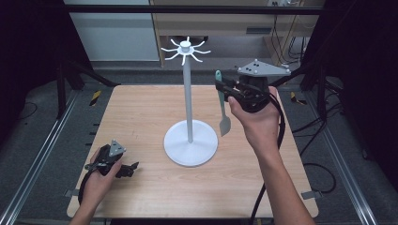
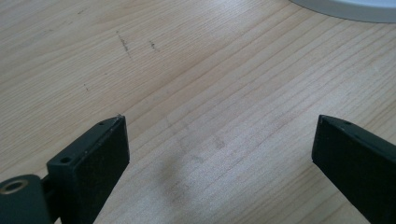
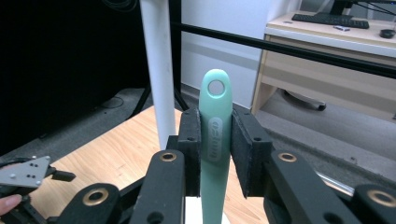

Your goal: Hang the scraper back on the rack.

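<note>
Right gripper (image 3: 215, 154) first: its fingers (image 3: 190, 140) are pinching the handle of a mint-green spatula (image 3: 215, 140), one pad on each flat side, the hanging hole at the top of the handle standing free above them. From the high view the spatula (image 1: 222, 105) hangs blade-down in the air, right of the white rack pole (image 1: 187, 93) and a little below the ring of hooks (image 1: 186, 49) at its top. So the pick-up looks done; what seems left is lifting that hole onto a hook and letting go. Nothing hangs on the hooks yet.

Over to the left gripper (image 1: 126, 169): it rests low at the near left of the desk (image 1: 141, 112), fingers (image 2: 95, 154) spread wide over bare wood, nothing between them.

The rack's round base (image 1: 190, 142) sits mid-desk. The desk is pale wood grain, faintly scuffed. Beyond it: dark framing, grey floor with cables to the right, and a light wooden office table with a keyboard (image 3: 327, 19) at the far side.
</note>
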Available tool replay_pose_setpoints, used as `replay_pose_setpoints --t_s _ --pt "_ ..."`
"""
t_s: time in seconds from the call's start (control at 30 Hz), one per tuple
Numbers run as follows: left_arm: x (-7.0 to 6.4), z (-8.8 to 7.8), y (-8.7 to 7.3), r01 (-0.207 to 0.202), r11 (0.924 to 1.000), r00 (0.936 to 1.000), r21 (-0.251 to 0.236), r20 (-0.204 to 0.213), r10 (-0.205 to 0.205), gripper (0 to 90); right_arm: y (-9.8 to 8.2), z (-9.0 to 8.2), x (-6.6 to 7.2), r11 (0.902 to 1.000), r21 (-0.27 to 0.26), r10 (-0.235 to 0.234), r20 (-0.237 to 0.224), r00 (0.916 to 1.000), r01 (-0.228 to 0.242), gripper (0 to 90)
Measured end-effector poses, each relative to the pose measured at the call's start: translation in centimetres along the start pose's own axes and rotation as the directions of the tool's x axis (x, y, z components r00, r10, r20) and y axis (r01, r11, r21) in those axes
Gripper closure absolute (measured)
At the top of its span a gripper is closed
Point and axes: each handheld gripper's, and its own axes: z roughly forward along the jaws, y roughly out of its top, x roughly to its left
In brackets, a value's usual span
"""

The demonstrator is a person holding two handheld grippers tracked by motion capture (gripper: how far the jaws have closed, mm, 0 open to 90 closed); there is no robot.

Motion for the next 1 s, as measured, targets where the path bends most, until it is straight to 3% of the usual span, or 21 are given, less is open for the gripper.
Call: replay_pose_setpoints --t_s 1.0 --pt "0.0 0.0 0.0 -0.001 1.0 1.0 -0.002 0.0 0.001 3.8 2.5 0.2 1.9 0.9984 -0.047 -0.034 -0.031 0.999 0.032 74.6"
